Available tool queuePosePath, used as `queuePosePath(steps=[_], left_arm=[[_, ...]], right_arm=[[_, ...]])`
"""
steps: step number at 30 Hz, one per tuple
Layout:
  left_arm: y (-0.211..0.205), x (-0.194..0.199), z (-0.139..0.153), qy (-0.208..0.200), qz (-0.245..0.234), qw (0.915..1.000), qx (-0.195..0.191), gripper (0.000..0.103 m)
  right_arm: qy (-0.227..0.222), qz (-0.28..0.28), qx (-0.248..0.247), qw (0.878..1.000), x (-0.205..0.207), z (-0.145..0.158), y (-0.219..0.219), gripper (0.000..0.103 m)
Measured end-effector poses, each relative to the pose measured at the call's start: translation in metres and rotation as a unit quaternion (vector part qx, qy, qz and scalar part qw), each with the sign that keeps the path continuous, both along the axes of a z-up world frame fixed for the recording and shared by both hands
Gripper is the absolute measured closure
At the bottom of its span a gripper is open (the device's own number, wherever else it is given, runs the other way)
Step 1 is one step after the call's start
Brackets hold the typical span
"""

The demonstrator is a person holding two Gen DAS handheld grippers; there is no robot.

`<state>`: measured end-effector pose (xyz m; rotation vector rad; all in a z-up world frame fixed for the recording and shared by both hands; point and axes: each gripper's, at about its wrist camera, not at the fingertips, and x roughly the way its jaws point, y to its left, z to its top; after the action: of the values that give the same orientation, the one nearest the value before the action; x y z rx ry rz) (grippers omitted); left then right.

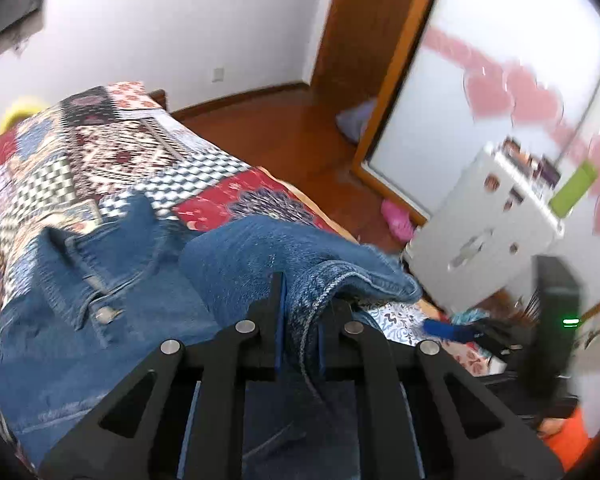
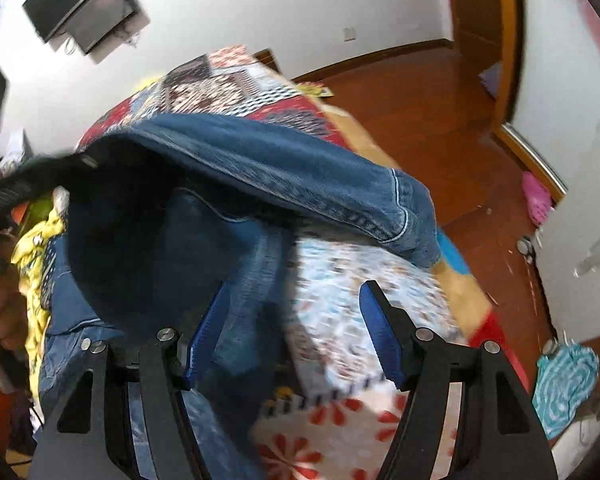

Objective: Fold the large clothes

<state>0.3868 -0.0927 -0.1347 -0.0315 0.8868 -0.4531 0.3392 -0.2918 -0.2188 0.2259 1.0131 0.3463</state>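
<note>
While pinched, jeans (image 1: 284,256) drape over left hand-held gripper (image 1: 300,312).

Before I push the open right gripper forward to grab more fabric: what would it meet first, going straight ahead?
Probably the jeans: the right gripper points at denim hanging just ahead, with the patterned bedspread below. Blur makes depth uncertain.

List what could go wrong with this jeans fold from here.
1. The left gripper pinches only a bunched edge of the jeans; it may slip out.
2. The right gripper is open, so the lifted leg can sag unevenly.
3. The cuff hangs past the bed's edge and may drag down.
</note>
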Motion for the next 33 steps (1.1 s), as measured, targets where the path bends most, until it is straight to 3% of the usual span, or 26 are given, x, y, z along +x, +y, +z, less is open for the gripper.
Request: queuePosePath(steps=[5,9,13,17,19,22,25,28,33], left_arm=[[0.036,-0.029,-0.011,-0.003,0.023,0.9986,0.048,0.092],[0.056,-0.046,-0.051,0.06,0.025,0.9946,0.081,0.091],[0.064,-0.058,-0.082,0.115,0.021,0.9885,0.096,0.07],[0.057,-0.064,-0.076,0.095,0.023,0.9865,0.131,0.063],[0.051,-0.063,-0.062,0.079,0.013,0.9878,0.134,0.063],[0.036,-0.061,-0.041,0.042,-0.007,0.9901,0.134,0.05],[0.01,-0.054,-0.026,0.009,-0.034,0.9901,0.136,0.048],[-0.024,-0.038,-0.029,0.012,-0.066,0.989,0.132,0.048],[-0.067,-0.015,-0.059,0.057,-0.113,0.984,0.125,0.049]], right_arm=[[0.011,0.025,-0.011,1.0,0.0,-0.009,0.017,0.039],[0.016,0.03,-0.018,0.999,-0.004,-0.013,0.018,0.039],[0.024,0.027,-0.026,0.999,-0.006,-0.015,0.015,0.039],[0.022,0.019,-0.028,0.999,-0.011,-0.01,0.005,0.039],[0.017,0.012,-0.029,0.999,-0.013,-0.005,-0.001,0.039],[0.006,-0.003,-0.029,1.0,-0.014,0.005,-0.008,0.039],[-0.004,-0.014,-0.028,0.999,-0.015,0.012,-0.014,0.039],[-0.014,-0.026,-0.027,0.999,-0.015,0.018,-0.021,0.039],[-0.017,-0.039,-0.034,0.999,-0.017,0.019,-0.028,0.039]])
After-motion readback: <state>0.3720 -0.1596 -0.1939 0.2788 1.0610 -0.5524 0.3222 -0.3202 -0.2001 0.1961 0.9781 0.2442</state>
